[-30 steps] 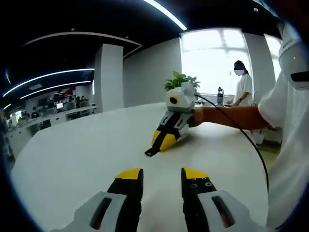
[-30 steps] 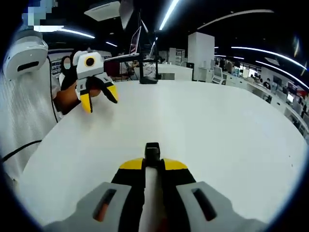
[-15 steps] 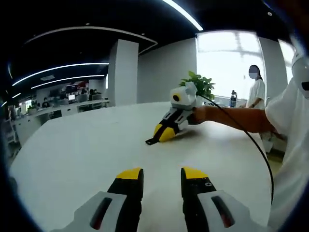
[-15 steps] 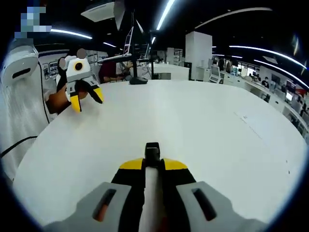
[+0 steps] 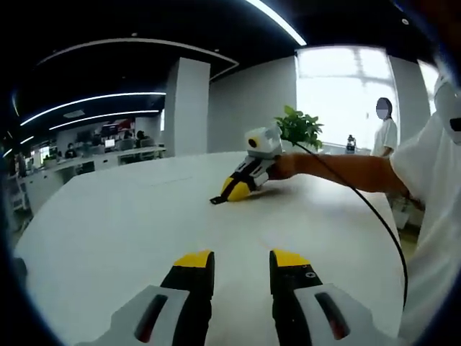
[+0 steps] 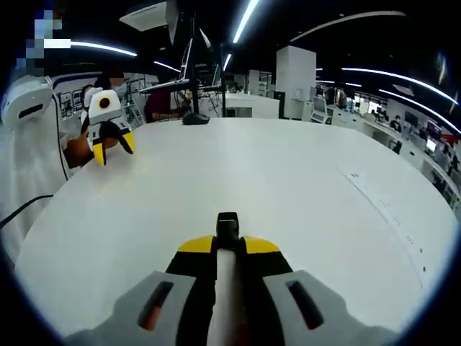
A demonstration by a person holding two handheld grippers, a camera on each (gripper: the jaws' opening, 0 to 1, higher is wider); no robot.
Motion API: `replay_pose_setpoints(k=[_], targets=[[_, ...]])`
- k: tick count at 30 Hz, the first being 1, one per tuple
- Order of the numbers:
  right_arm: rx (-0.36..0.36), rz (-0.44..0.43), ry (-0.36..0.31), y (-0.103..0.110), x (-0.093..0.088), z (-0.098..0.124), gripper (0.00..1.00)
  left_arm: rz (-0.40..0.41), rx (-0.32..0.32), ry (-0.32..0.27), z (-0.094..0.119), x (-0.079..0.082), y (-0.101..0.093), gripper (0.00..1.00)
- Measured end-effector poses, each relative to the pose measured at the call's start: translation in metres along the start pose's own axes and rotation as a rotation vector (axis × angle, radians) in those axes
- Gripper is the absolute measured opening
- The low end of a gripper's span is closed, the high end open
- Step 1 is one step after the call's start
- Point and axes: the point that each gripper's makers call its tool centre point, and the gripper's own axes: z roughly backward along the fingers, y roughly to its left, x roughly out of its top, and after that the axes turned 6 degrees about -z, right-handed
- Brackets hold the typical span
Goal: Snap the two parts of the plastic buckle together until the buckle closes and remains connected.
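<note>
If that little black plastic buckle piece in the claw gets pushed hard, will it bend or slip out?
The small black plastic buckle piece looks stiff, so it probably won't bend. It seems light, since the right claw pinches it by one end alone. It could slip or twist, because the smooth plastic sticks out past the yellow tips.

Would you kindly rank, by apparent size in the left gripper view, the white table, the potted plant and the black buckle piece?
1. White table, by far.
2. Potted plant, though it stands farther back, so it may really be bigger.
3. Black buckle piece, held in the right claw.
</note>
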Motion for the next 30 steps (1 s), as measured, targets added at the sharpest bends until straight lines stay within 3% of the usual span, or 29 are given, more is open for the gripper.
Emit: replay_pose_setpoints(k=[20, 30], targets=[[0.006, -0.003, -0.01, -0.0048, 0.0024, 0.0033, 0.13, 0.014, 0.008, -0.011, 0.0036, 0.0006, 0.0035, 0.3], [0.005, -0.006, -0.027, -0.0013, 0.0024, 0.0007, 0.3, 0.016, 0.013, -0.013, 0.0046, -0.0001, 0.0031, 0.3]])
